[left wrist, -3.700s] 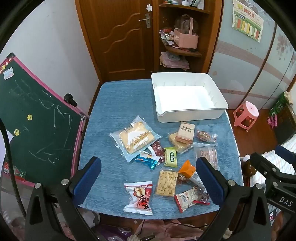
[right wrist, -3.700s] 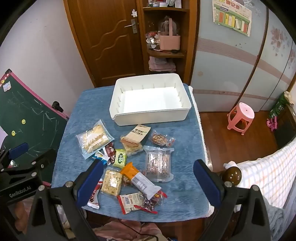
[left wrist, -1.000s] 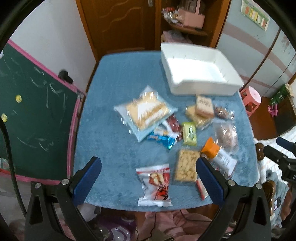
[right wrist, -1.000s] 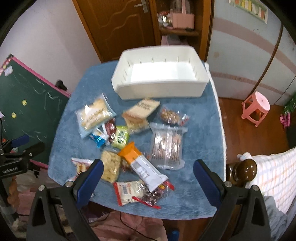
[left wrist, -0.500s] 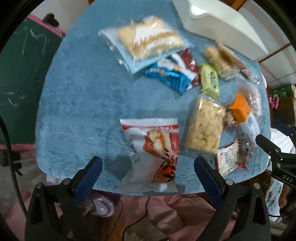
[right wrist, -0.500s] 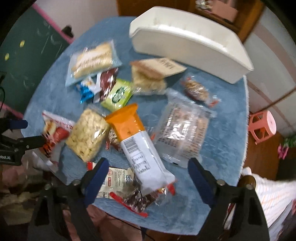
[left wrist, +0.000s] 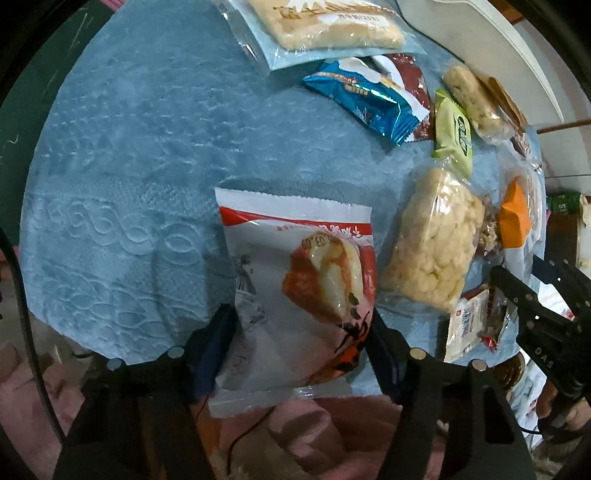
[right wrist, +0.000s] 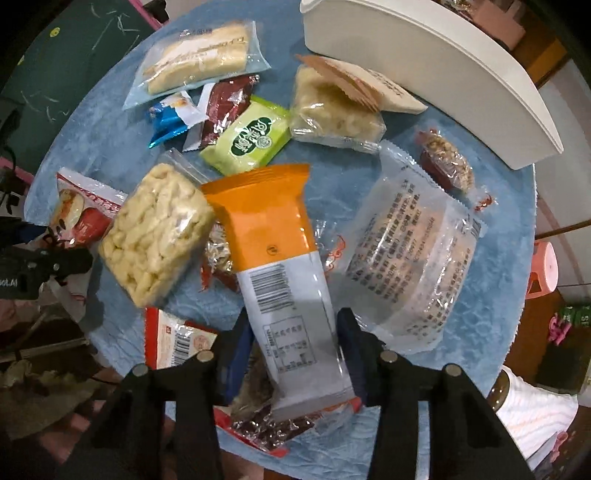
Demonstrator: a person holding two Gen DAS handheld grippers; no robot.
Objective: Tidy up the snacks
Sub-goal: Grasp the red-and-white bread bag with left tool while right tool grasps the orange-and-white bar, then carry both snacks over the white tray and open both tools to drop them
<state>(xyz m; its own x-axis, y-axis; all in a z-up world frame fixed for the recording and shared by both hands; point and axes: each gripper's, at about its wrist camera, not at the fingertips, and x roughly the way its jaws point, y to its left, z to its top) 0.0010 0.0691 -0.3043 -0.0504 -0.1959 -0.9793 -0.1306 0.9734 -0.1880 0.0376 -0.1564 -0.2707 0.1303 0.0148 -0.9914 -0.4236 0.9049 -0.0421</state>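
Several snack packets lie on a blue table cover. My left gripper is shut on a red-and-white bread packet at the table's near edge; that packet also shows in the right wrist view. My right gripper is shut on an orange-and-grey wrapped bar, which lies over smaller packets. The white bin stands at the far side of the table; its rim also shows in the left wrist view.
Around the held packets lie a clear bag of puffed pieces, a green packet, a blue packet, a large pale cake packet, a clear round-cracker packet and a nut bar. A green chalkboard stands left; a pink stool stands right.
Both grippers have come down close to the table's near edge and shut: the left on the red-and-white bread packet, the right on the orange-and-grey bar.
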